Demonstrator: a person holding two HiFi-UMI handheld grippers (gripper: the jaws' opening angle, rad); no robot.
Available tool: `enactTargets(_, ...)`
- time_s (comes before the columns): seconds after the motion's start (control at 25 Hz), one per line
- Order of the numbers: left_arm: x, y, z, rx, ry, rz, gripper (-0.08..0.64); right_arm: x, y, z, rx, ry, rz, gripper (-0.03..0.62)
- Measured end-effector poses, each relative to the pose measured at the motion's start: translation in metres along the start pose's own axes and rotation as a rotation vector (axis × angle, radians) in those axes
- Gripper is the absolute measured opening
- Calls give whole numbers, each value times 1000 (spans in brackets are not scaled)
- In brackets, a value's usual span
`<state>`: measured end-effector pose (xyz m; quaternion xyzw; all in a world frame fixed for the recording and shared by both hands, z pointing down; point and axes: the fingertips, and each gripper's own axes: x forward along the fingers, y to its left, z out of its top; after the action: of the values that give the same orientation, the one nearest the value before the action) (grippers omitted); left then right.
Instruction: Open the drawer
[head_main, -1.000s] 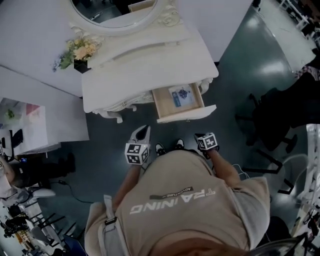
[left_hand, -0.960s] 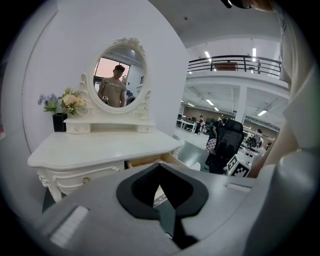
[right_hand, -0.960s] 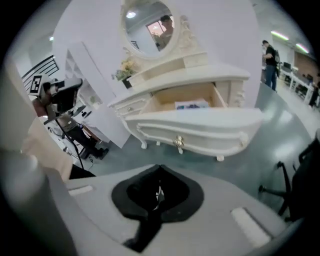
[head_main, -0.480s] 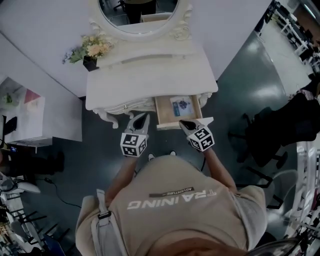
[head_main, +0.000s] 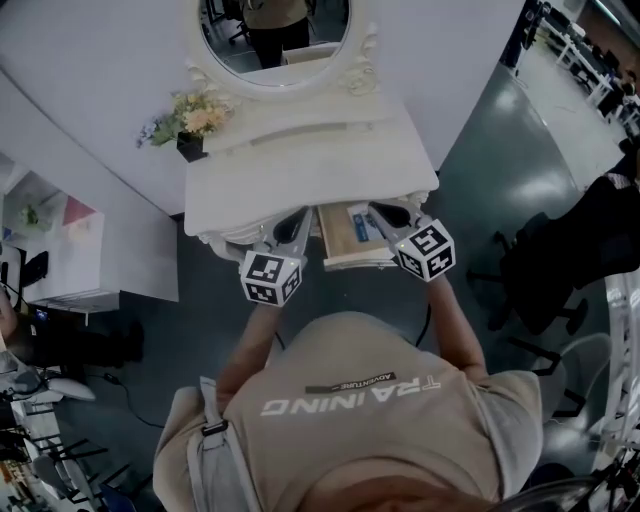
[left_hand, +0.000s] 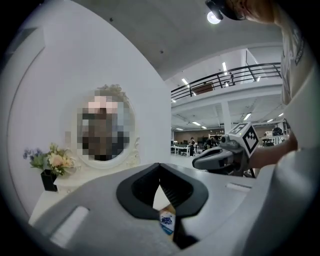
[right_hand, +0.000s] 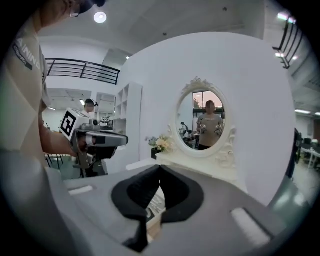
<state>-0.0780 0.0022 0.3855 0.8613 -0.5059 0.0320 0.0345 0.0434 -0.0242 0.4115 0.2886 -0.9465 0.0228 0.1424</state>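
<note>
The dressing table's white tabletop (head_main: 300, 190) stands over a dark, glossy floor (head_main: 470, 170). At its rear left corner sits a small dark pot (head_main: 190, 146) of pale flowers (head_main: 200, 115). A raised ledge (head_main: 300, 128) runs along the back, below the oval mirror (head_main: 275, 25).

The person's shirt (head_main: 350, 425) reads "TRAINING" and, smaller, "ADVENTURE".

drawer (head_main: 345, 243): back part tucked under the worktop (head_main: 300, 170), far right corner covered by the right claw (head_main: 388, 213)!
card (head_main: 362, 222): just a strip showing in the drawer, blue print too small to read.
mirror (head_main: 275, 35): top lost off the head view's edge; mosaic-blurred in the left gripper view.
</note>
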Motion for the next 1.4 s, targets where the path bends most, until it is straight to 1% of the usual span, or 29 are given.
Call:
enactTargets(0.12,2,18,24,23,-24,29,-2,-11,-14,10,32,-39,-34,3)
enactTargets(0.2,-2,29,46,47,-76,74,-2,-16,-16,23,54,-84,-39,3)
enactTargets(0.28,-10,34,63,61,-131,111,-2,-18,-16,33,39,-106,-46,3)
enactTargets(0.32,-13,33,65,61,-139,112,-2,-18,-16,36,23,-106,-51,3)
enactTargets(0.4,-15,31,60,52,-124,103,-2,-20,-15,39,3,-107,-60,3)
enactTargets(0.52,-18,35,42,38,-83,109,-2,-22,-10,40,-9,-109,-64,3)
enactTargets(0.68,-21,29,18,59,-28,98,-2,-29,-2,30,-52,-49,-55,3)
enactTargets(0.88,-14,24,20,59,-39,80,-2,-34,-8,31,-22,-63,-32,3)
enactTargets(0.92,-14,23,21,41,-41,75,-2,-32,-7,30,-17,-59,-27,3)
enactTargets(0.96,-13,23,21,3,-45,66,-2,-31,-7,29,-15,-51,-24,3)
enactTargets(1.04,-12,23,21,-102,-63,43,-2,-27,-9,23,-16,-27,-24,3)
enactTargets(1.08,-11,23,20,-139,-69,34,-2,-25,-11,20,-13,-16,-24,3)
enactTargets(1.12,-10,24,19,-151,-68,33,-2,-23,-13,17,-9,-8,-23,3)
enactTargets(1.24,-1,33,10,-120,-41,48,-2,-14,-21,12,0,-2,-22,3)
enactTargets(1.4,18,48,0,-119,-20,63,-2,2,-41,10,10,-20,-26,3)
